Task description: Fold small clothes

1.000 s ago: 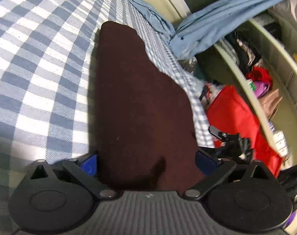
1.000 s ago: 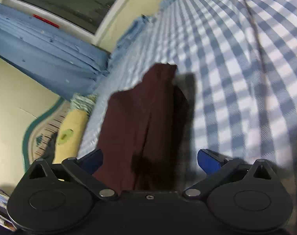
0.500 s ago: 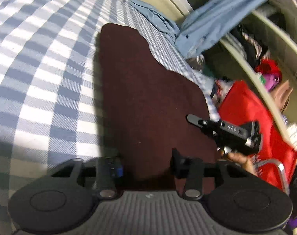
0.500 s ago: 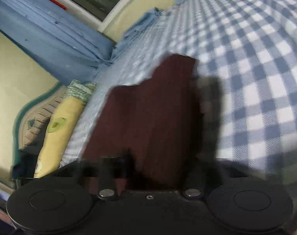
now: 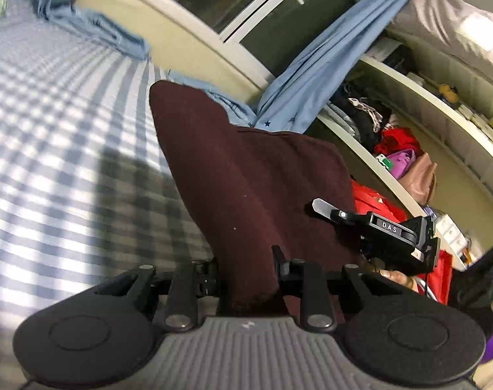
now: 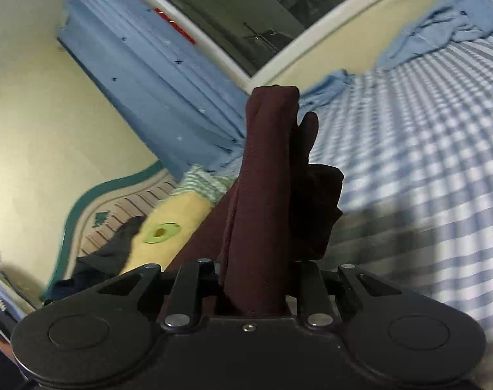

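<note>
A dark maroon garment (image 5: 246, 169) hangs lifted above the blue-and-white checked bed (image 5: 51, 130). Its near edge is pinched in my left gripper (image 5: 246, 261), whose jaws are still closing with the cloth between the pads. The other gripper (image 5: 376, 227) shows at the right of the left wrist view, beside the cloth's right edge. In the right wrist view the maroon garment (image 6: 266, 162) rises in bunched folds from my right gripper (image 6: 256, 268), whose jaws are also closing on the fabric. The cloth's shadow falls on the bed (image 6: 425, 130).
Blue curtains (image 6: 142, 74) hang by a dark window (image 5: 246, 16) behind the bed. Open shelves (image 5: 409, 123) at the right hold clothes, and a red bag (image 5: 373, 201) lies below them. A yellow pillow (image 6: 178, 217) and a dark garment (image 6: 116, 250) lie at the headboard.
Both grippers went from wide open around the garment's near edge to pinched on it. They lifted it off the bed, and both views now tilt up toward the window.
</note>
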The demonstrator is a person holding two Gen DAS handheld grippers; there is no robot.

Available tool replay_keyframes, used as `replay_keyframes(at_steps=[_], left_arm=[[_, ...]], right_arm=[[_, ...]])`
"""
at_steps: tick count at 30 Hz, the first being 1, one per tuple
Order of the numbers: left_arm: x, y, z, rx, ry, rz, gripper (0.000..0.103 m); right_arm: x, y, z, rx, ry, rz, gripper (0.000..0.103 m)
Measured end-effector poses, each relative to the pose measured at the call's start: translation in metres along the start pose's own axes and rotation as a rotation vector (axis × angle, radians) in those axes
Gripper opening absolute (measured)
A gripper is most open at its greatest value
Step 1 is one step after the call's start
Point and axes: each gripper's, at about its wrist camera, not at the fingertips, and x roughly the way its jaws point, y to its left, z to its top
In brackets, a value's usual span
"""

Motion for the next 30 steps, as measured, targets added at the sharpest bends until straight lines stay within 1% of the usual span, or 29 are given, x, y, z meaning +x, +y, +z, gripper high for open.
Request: replay_keyframes(at_steps=[3, 5, 9, 11, 14, 18, 19, 20, 21, 22, 23, 24, 25, 26, 28, 29, 30], left_arm=[[-0.045, 0.005, -0.001, 0.026, 0.006, 0.023, 0.028], [-0.069, 0.015, -0.007, 0.021, 0.006, 0.038, 0.028], [-0.103, 0.045, -0.027, 0.004, 0.014, 0.064, 0.028], [-0.113, 0.066, -0.040, -0.032, 0.025, 0.071, 0.028], [-0.116, 0.093, -0.058, -0.086, 0.048, 0.072, 0.028], [-0.110, 0.121, -0.086, -0.109, 0.080, 0.088, 0.029], [-0.108, 0.126, -0.092, -0.112, 0.088, 0.104, 0.036], [-0.106, 0.132, -0.098, -0.122, 0.100, 0.128, 0.049], [-0.106, 0.138, -0.103, -0.135, 0.097, 0.139, 0.050], [-0.111, 0.144, -0.108, -0.150, 0.075, 0.103, 0.050], [-0.117, 0.145, -0.110, -0.162, 0.067, 0.089, 0.054], [-0.124, 0.146, -0.112, -0.166, 0.063, 0.088, 0.057], [-0.135, 0.144, -0.114, -0.148, 0.057, 0.100, 0.063], [-0.145, 0.142, -0.116, -0.123, 0.050, 0.133, 0.066], [-0.171, 0.136, -0.120, -0.060, 0.027, 0.201, 0.070], [-0.184, 0.128, -0.119, -0.025, 0.006, 0.242, 0.070], [-0.194, 0.120, -0.118, 0.010, -0.014, 0.262, 0.070]], right_arm=[[0.010, 0.040, -0.018, -0.009, 0.015, 0.003, 0.023], [0.021, 0.061, -0.032, -0.010, 0.029, 0.007, 0.023], [0.051, 0.085, -0.067, 0.007, 0.066, 0.012, 0.023], [0.064, 0.090, -0.088, 0.007, 0.085, 0.009, 0.023], [0.080, 0.086, -0.120, 0.045, 0.124, -0.011, 0.023], [0.094, 0.066, -0.147, 0.114, 0.171, -0.037, 0.023], [0.096, 0.059, -0.153, 0.137, 0.187, -0.037, 0.028], [0.100, 0.050, -0.158, 0.166, 0.212, -0.029, 0.031], [0.102, 0.037, -0.162, 0.208, 0.238, -0.036, 0.044], [0.099, 0.023, -0.166, 0.265, 0.245, -0.063, 0.050], [0.094, 0.012, -0.169, 0.309, 0.248, -0.063, 0.045], [0.085, 0.002, -0.171, 0.350, 0.227, -0.020, 0.047], [0.074, -0.003, -0.171, 0.380, 0.202, -0.009, 0.051], [0.058, -0.004, -0.171, 0.379, 0.167, -0.026, 0.053], [0.029, 0.003, -0.169, 0.312, 0.112, -0.058, 0.054], [0.017, 0.008, -0.169, 0.280, 0.096, -0.075, 0.054], [0.006, 0.015, -0.167, 0.240, 0.080, -0.082, 0.054]])
